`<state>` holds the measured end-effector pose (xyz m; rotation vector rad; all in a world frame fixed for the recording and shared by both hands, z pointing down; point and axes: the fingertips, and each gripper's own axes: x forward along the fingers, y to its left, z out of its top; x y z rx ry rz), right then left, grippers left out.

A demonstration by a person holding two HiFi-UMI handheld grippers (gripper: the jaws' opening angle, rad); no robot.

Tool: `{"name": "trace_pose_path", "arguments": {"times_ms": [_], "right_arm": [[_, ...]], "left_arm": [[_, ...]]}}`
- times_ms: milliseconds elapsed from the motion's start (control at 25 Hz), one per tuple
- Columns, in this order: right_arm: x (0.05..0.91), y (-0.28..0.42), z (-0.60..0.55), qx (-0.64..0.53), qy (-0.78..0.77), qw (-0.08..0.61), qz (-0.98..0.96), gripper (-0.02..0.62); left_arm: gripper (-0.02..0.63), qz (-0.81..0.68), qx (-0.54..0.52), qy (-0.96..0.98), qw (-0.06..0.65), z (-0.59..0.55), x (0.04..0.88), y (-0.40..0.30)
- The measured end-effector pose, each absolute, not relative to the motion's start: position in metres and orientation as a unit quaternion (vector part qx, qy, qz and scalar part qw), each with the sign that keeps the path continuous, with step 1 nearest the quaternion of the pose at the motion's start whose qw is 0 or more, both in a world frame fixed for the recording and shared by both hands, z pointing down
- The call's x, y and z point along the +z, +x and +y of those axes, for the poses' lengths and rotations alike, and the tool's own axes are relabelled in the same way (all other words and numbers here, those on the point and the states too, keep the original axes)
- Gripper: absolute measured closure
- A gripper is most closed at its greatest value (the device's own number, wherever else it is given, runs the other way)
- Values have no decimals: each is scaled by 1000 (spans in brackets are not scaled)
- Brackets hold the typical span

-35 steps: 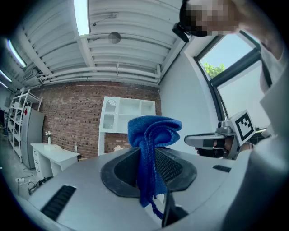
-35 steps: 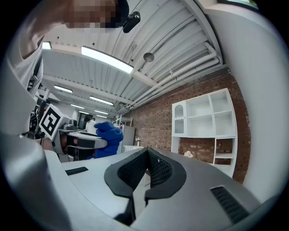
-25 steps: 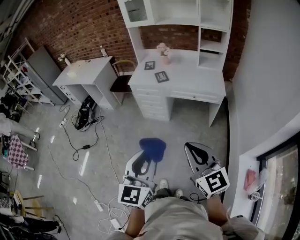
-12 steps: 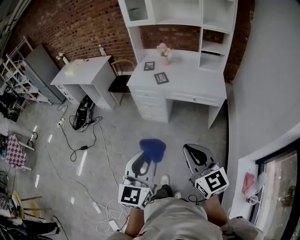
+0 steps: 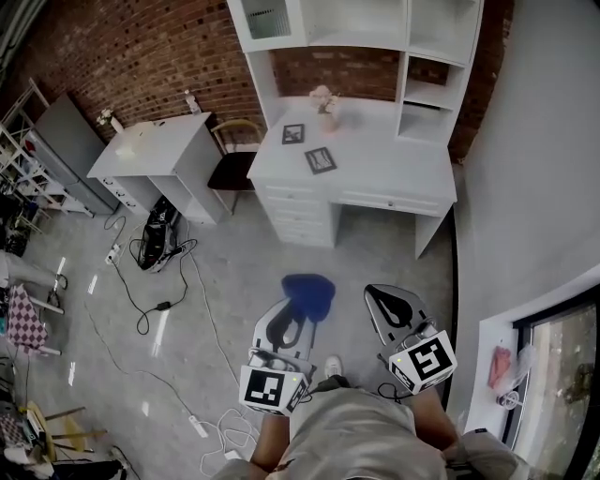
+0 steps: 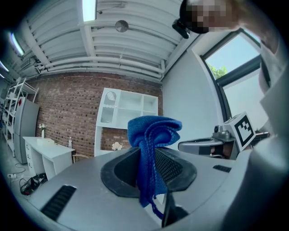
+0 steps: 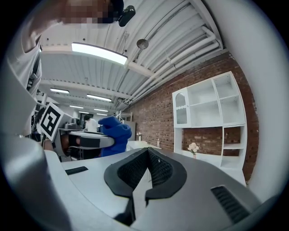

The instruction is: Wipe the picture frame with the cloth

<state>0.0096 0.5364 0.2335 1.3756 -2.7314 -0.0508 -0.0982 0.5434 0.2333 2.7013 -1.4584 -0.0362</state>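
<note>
White desk, flower vase, chair, floor cables, brick wall.

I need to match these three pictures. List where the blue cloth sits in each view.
Head view: blue cloth low centre, sticking out of the left claw.
Left gripper view: cloth dead centre, pinched between that claw's jaws.
Right gripper view: cloth left of centre, beyond the shut, empty right claw.
Shared landmark: white shelf unit against the brick wall.

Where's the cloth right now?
Head view, lower centre: the cloth is clamped in the left gripper, over the floor in front of the white desk.
</note>
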Motion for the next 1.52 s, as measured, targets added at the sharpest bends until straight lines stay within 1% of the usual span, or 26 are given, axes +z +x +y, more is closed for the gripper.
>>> {"name": "trace_pose_path", "arguments": {"times_ms": [640, 1080, 1520], "right_arm": [[240, -19, 462, -22, 489, 64, -869, 598], [247, -6, 417, -21, 484, 65, -872, 598], [247, 25, 334, -16, 456, 45, -889, 598]], "left_arm": [[511, -439, -19, 897, 39, 463, 237, -125], [511, -448, -12, 893, 38, 416, 244, -113], [511, -478, 7, 877, 44, 340, 253, -79]]}}
